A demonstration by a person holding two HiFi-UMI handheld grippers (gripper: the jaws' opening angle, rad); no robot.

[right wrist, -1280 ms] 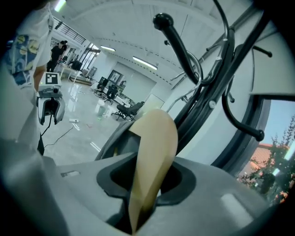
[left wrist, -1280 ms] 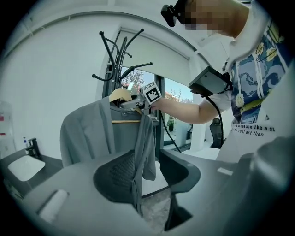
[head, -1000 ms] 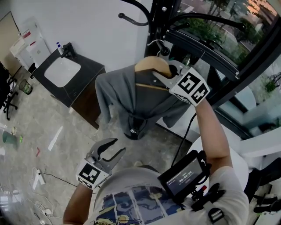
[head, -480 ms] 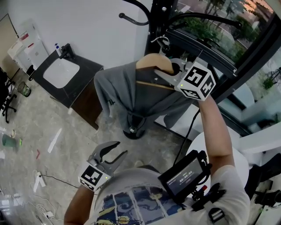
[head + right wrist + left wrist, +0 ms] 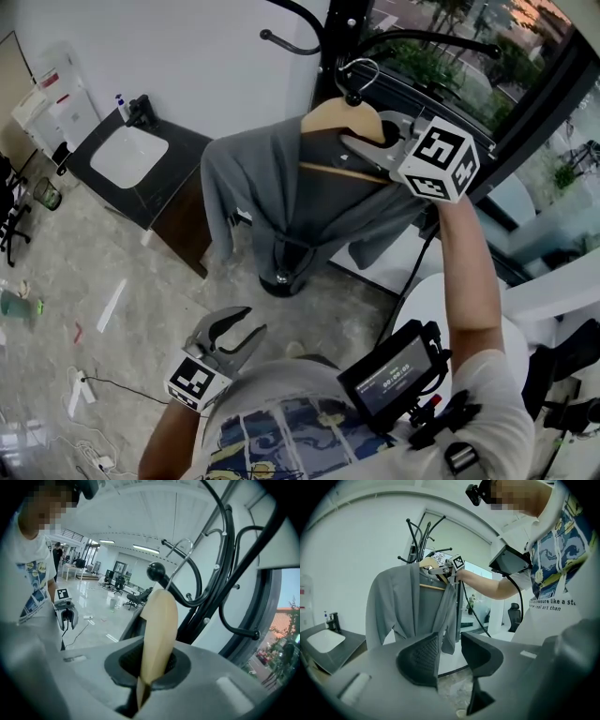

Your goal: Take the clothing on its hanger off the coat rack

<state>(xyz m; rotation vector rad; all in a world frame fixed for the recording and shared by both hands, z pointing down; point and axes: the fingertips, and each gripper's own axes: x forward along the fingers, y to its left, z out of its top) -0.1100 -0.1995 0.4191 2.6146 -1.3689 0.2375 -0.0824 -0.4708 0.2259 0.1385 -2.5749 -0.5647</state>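
A grey garment (image 5: 267, 197) hangs on a pale wooden hanger (image 5: 342, 120) by the black coat rack (image 5: 342, 33). My right gripper (image 5: 364, 150) is shut on the hanger's right shoulder; in the right gripper view the wood (image 5: 159, 625) stands pinched between the pads. The wire hook (image 5: 182, 548) loops over a ball-tipped rack arm (image 5: 157, 571); whether they touch I cannot tell. My left gripper (image 5: 230, 333) hangs low by my waist, its jaws closing with nothing between them (image 5: 450, 648). It looks toward the garment (image 5: 393, 602).
A dark counter with a white sink (image 5: 131, 155) stands at the left wall. The rack's round base (image 5: 281, 277) sits on the floor under the garment. A glass window wall (image 5: 525, 112) runs behind the rack. Cables (image 5: 89, 380) lie on the floor at the lower left.
My right gripper has lifted the hanger and garment up and to the right, with the hook rising along the rack arm. The left gripper has stayed low and hardly moved.
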